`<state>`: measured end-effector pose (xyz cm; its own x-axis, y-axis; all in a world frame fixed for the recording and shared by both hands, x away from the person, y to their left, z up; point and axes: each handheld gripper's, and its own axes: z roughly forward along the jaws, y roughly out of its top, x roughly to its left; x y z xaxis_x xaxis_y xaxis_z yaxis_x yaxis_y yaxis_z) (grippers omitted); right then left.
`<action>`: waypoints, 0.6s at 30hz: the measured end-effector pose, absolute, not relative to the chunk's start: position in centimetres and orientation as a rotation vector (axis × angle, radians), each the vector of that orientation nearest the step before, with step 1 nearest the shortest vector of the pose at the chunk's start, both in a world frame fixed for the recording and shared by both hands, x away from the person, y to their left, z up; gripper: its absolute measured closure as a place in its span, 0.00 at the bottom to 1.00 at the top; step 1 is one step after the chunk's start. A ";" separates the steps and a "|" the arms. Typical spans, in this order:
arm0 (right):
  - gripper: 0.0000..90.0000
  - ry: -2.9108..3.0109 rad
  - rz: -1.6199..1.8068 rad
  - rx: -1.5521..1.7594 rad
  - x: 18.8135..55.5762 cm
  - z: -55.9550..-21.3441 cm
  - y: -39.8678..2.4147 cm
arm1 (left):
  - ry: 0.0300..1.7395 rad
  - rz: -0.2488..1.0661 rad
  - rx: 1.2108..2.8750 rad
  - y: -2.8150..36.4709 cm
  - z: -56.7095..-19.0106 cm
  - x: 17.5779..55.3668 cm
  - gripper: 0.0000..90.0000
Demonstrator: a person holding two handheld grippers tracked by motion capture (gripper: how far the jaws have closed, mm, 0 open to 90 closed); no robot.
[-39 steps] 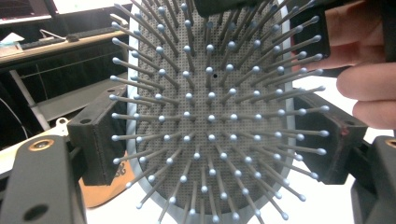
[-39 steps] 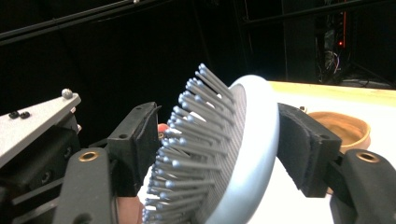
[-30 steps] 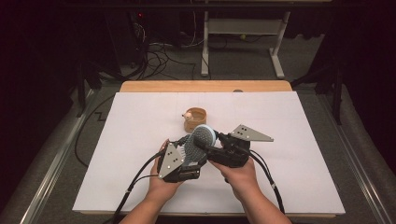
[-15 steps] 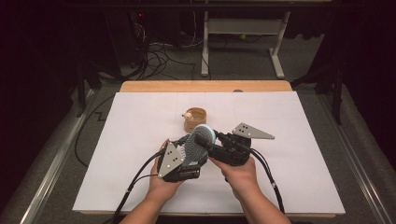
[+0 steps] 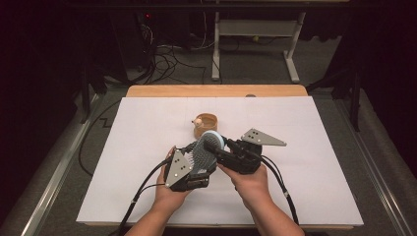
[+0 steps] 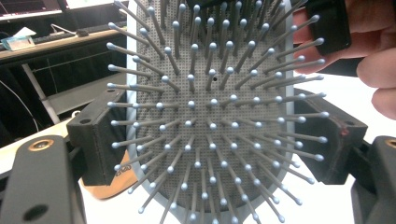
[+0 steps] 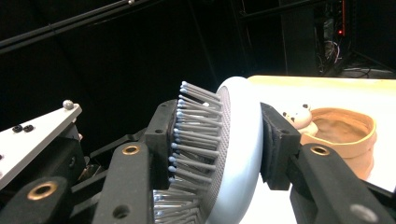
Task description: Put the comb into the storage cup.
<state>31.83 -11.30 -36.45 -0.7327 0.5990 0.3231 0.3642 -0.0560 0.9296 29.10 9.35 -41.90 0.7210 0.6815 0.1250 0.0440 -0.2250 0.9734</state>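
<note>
Since the earlier frame the right gripper [image 7: 219, 154] has just been closing its jaws, now clamped face-and-back on the hairbrush [image 5: 205, 151] at frame centre. The left gripper [image 6: 219, 140] grips its edges, steadying the handover above the desk [image 5: 137, 147].

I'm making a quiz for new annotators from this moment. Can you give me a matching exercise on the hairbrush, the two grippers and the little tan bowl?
Things:
1. hairbrush
2. left gripper
3. right gripper
4. tan bowl

States or places:
A. jaws on the brush's two side edges
B. stands on the white table cover, beyond the hands
C. one jaw in the bristles, the other on the smooth back
D. held above the table by both grippers

Pairs: 1-D, 2-A, 3-C, 4-B
</note>
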 end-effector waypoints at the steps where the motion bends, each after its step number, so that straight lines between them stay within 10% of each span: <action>1: 0.63 2.022 1.881 1.051 31.8 -36.5 -11.3 | 0.583 0.658 1.717 9.4 -41.9 29.1 0.22; 18: 0.66 2.028 1.863 1.054 32.0 -36.3 -11.2 | 0.587 0.664 1.715 9.3 -42.0 29.1 0.22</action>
